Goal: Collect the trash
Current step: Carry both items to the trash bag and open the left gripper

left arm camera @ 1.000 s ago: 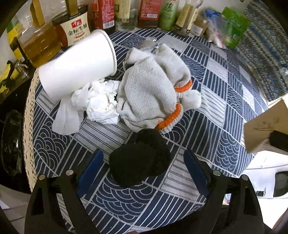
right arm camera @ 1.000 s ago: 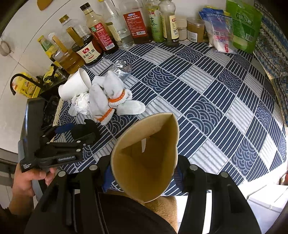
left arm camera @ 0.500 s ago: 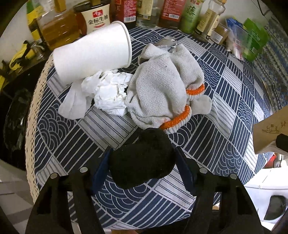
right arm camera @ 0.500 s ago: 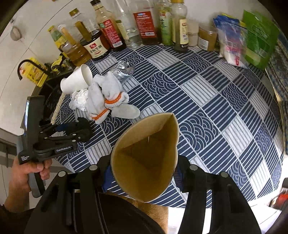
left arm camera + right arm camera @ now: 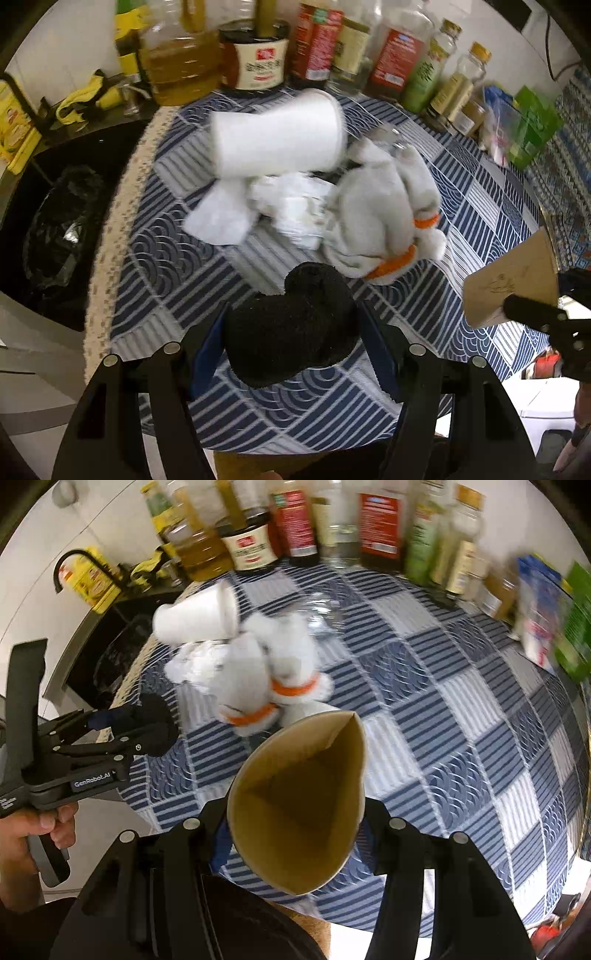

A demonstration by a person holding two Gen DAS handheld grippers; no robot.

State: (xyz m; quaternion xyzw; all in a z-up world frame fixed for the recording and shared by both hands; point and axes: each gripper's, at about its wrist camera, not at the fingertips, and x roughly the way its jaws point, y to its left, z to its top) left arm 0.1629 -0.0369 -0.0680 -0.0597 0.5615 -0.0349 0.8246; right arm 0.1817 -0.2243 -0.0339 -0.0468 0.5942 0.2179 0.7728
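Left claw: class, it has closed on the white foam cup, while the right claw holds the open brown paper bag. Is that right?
Not quite. The left claw has closed on the black sock, not the white cup, which lies on its side on the table; the left wrist view shows this. The right claw does hold the open brown paper bag.

Indoor light was even and fairly bright; motion blur smeared the cup (image 5: pixel 277 134) and bottles (image 5: pixel 373 520), with fisheye bending and dark corners.
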